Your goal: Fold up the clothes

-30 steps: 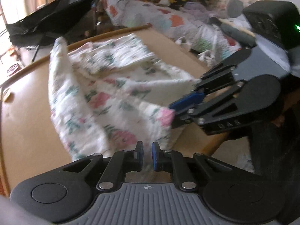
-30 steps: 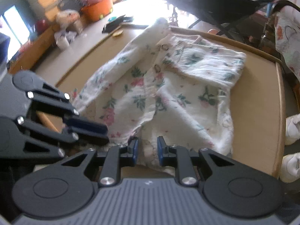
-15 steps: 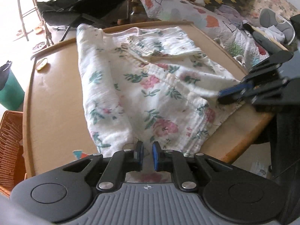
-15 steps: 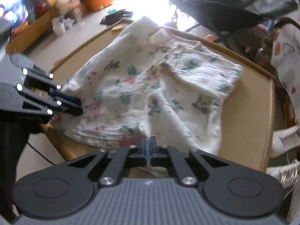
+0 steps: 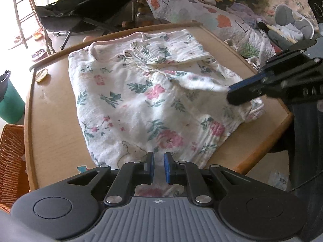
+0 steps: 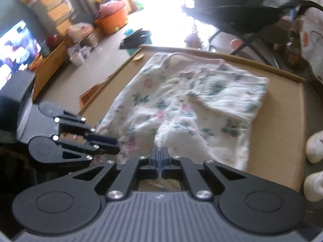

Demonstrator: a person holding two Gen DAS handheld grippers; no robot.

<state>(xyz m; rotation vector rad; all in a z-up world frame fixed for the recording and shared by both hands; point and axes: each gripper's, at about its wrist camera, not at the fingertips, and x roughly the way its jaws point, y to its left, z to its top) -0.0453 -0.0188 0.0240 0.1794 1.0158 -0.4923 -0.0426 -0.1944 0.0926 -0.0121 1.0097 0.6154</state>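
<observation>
Looking along your left gripper [image 5: 159,167], you see one floral garment [image 5: 141,100] spread on one wooden table [image 5: 54,121], near hem between slightly parted jaws; grip uncertain. Along your right gripper [image 6: 159,159], jaws are clenched on that garment's raised hem.

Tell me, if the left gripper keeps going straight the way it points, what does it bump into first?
Most likely the floral garment. The left gripper points down at the garment's near hem on the wooden table, with nothing else in between, though the depth is hard to judge.
</observation>
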